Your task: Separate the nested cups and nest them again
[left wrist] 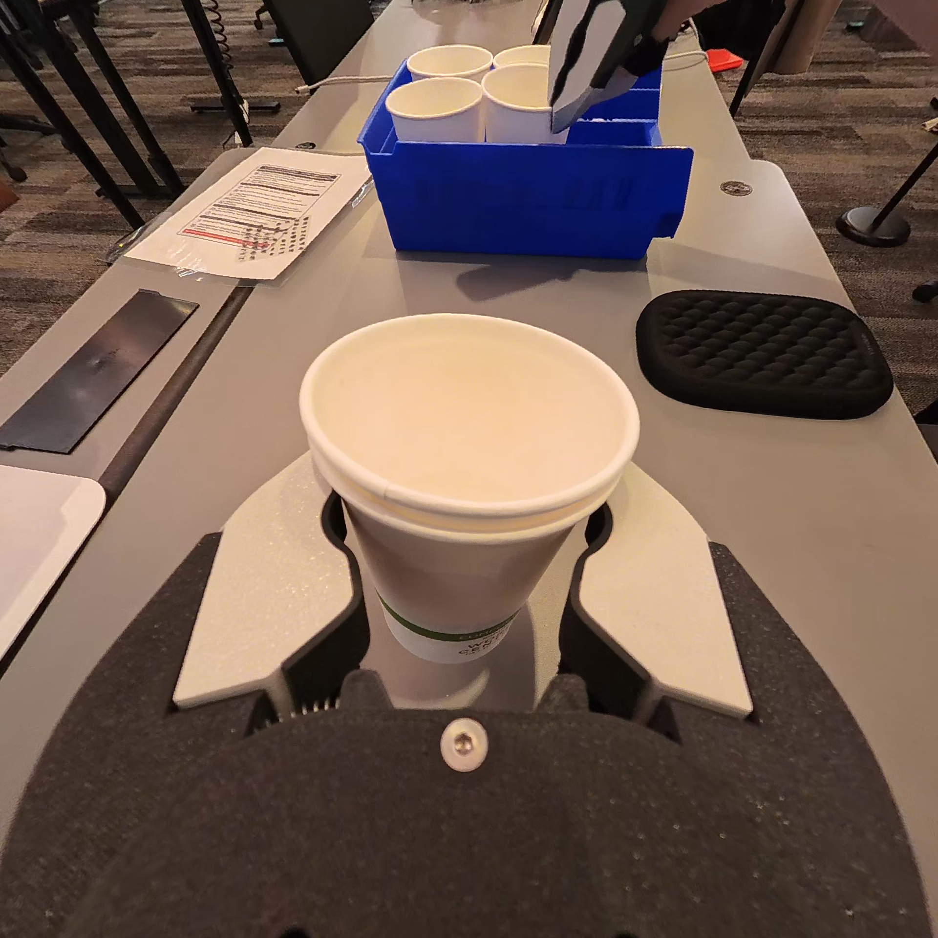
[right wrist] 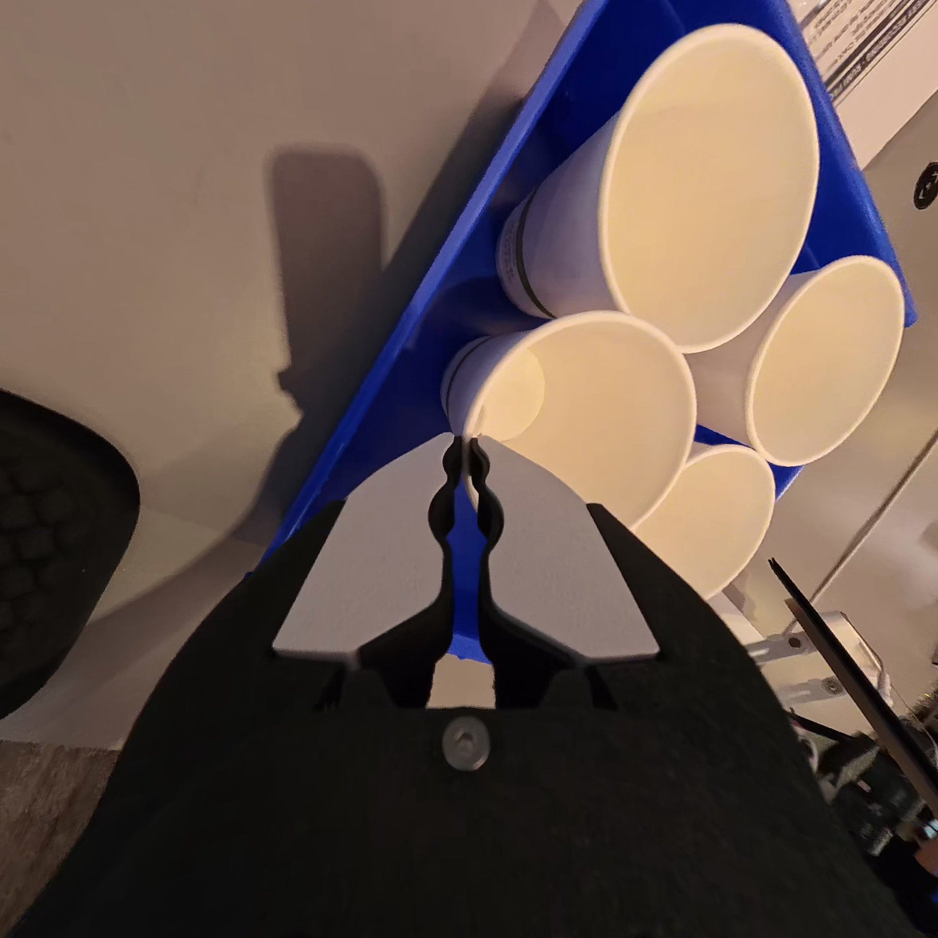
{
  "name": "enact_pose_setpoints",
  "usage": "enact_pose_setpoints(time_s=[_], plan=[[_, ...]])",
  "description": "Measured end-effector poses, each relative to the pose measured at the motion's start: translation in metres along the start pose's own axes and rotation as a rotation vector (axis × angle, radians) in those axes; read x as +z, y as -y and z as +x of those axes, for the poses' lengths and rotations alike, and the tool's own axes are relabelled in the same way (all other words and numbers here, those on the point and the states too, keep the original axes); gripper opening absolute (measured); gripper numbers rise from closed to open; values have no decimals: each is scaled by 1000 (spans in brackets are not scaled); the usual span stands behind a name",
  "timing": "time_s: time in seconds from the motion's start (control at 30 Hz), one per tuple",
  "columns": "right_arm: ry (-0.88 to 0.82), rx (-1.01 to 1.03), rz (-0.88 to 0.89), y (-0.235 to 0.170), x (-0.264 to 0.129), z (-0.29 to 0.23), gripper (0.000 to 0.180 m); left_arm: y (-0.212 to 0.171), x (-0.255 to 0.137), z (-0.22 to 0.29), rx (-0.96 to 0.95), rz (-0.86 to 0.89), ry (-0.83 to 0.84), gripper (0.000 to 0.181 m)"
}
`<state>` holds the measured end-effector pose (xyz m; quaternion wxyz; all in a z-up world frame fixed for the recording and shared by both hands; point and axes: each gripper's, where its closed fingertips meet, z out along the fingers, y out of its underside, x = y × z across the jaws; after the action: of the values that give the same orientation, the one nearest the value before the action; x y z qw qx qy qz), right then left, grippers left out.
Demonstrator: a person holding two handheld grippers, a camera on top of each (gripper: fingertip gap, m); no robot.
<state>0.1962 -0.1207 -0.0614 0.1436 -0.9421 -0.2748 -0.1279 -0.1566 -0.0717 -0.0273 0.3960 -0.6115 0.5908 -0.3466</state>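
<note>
My left gripper is shut on a stack of nested white paper cups with a green band, and holds it upright above the grey table. Two rims show, one just above the other. A blue bin farther back holds several single white cups. My right gripper is shut on the rim of the bin's near right cup. In the left wrist view the right gripper reaches down onto that cup. Other cups stand beside it in the bin.
A black quilted pad lies right of the held stack and also shows in the right wrist view. A laminated sheet and a black plate lie at the left. A white tray corner sits at the left edge.
</note>
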Motion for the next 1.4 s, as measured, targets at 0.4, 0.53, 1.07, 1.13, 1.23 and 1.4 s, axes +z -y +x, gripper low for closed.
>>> enact_pose_setpoints(time_s=[0.4, 0.53, 1.07, 1.13, 1.23, 1.4], plan=[[46, 44, 82, 7, 3, 1, 2, -2, 2, 0, 0, -6, -2, 94], [61, 50, 71, 10, 4, 0, 3, -3, 2, 0, -1, -9, -3, 94], [34, 50, -1, 2, 2, 4, 23, -2, 1, 1, 2, -10, -5, 94], [26, 56, 47, 8, -7, 7, 23, -1, 1, 1, 2, -8, -6, 94], [32, 55, 53, 8, -12, 6, 22, -2, 2, 1, -1, -10, -8, 94], [4, -15, -43, -8, 9, 4, 7, -1, 2, 3, 8, -11, -9, 94]])
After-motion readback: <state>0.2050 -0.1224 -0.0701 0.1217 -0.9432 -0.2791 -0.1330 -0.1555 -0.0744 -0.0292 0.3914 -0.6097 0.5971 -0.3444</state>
